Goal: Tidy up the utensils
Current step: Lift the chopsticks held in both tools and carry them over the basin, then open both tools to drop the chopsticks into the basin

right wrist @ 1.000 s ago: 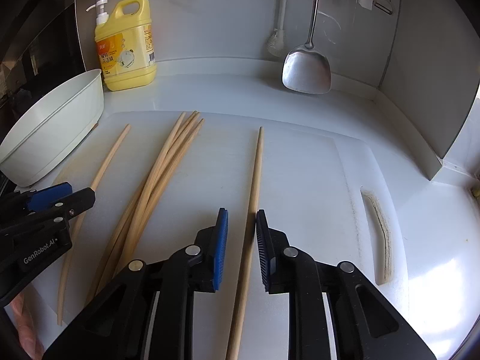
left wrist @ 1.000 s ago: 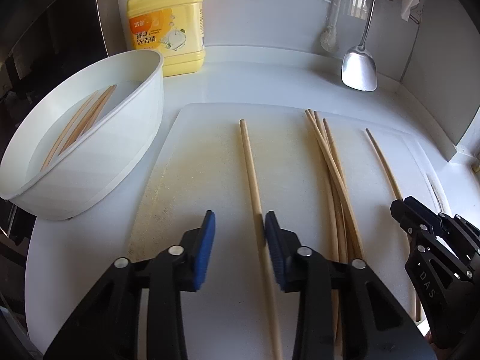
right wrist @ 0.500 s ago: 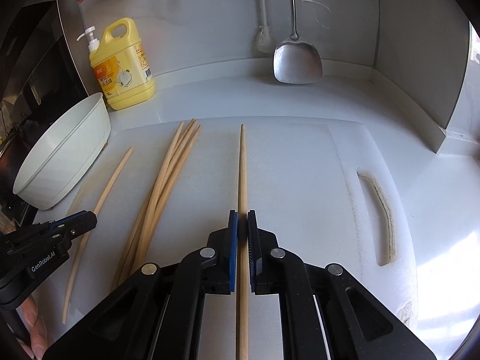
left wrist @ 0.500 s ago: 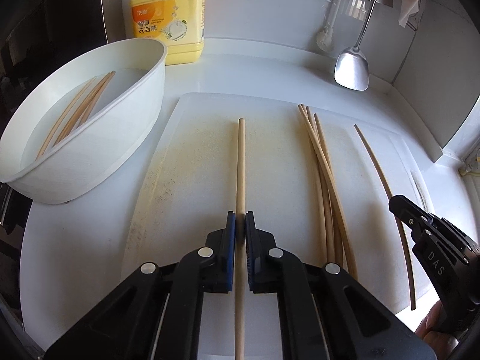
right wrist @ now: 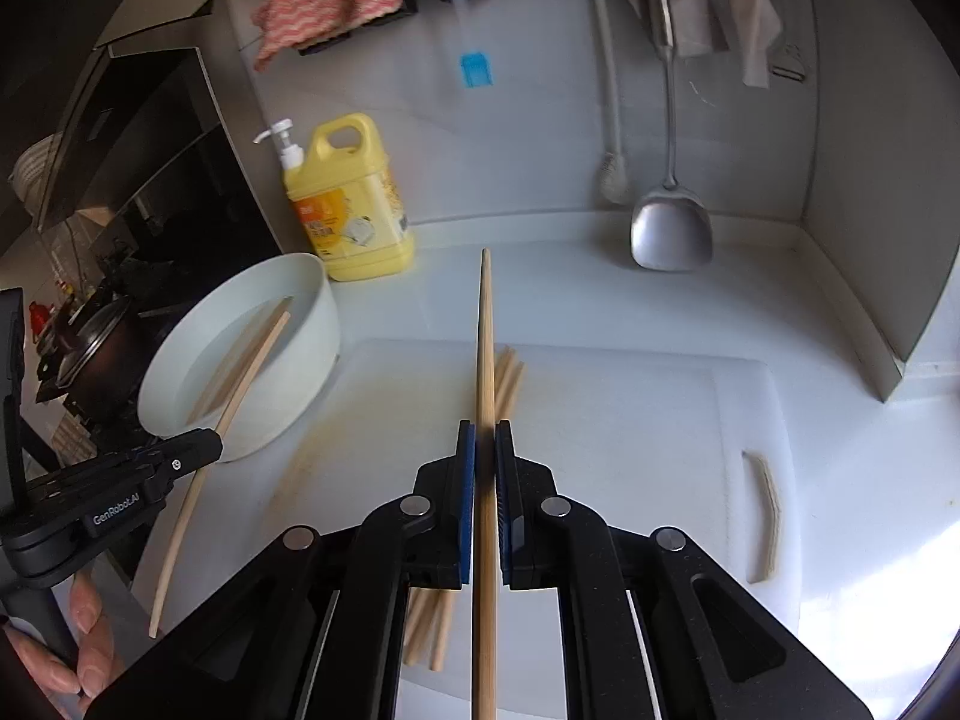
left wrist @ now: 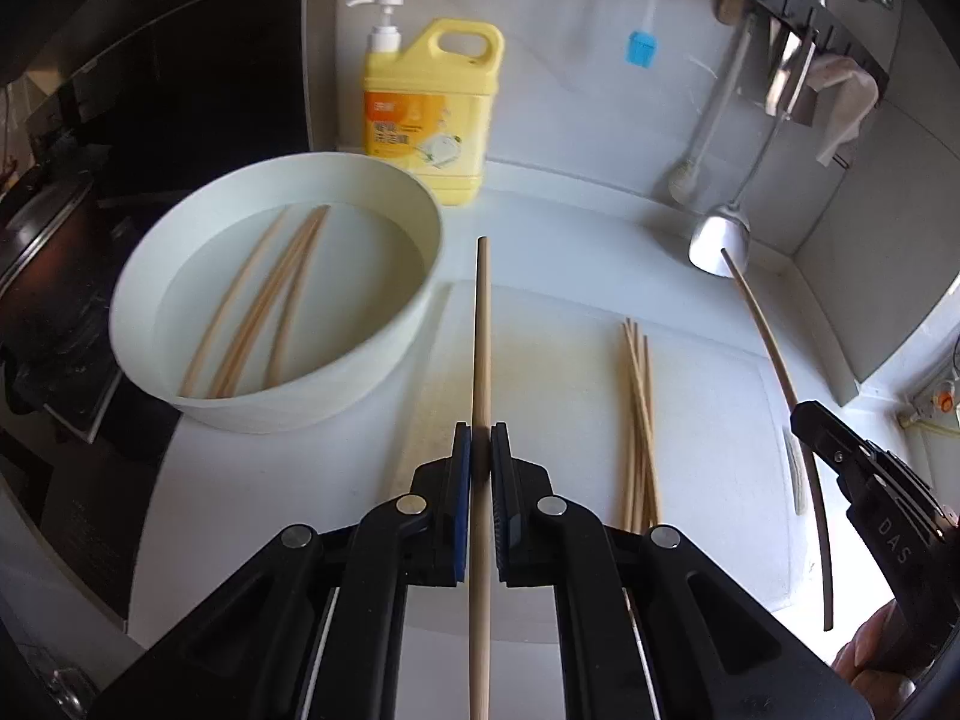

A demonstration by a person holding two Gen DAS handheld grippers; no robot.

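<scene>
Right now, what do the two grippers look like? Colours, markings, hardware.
Both are matte black plastic with angular linkage arms, silver round pivot pins and blue ribbed pads lining the jaws. The left gripper carries white "GenRobot.AI" lettering on its side; the right gripper shows "DAS". No cables or sleeves visible.

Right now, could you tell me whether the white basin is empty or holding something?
Holding something: several chopsticks lie inside the white basin, apparently in shallow water.

We read "GenRobot.AI" in white along the black left gripper point(right wrist: 129, 483), left of the yellow jug point(right wrist: 351, 204). The right gripper point(left wrist: 888, 516) bears "DAS", far right of that jug. The jug's orange label point(left wrist: 420, 129) carries print too blurred for us to read.
</scene>
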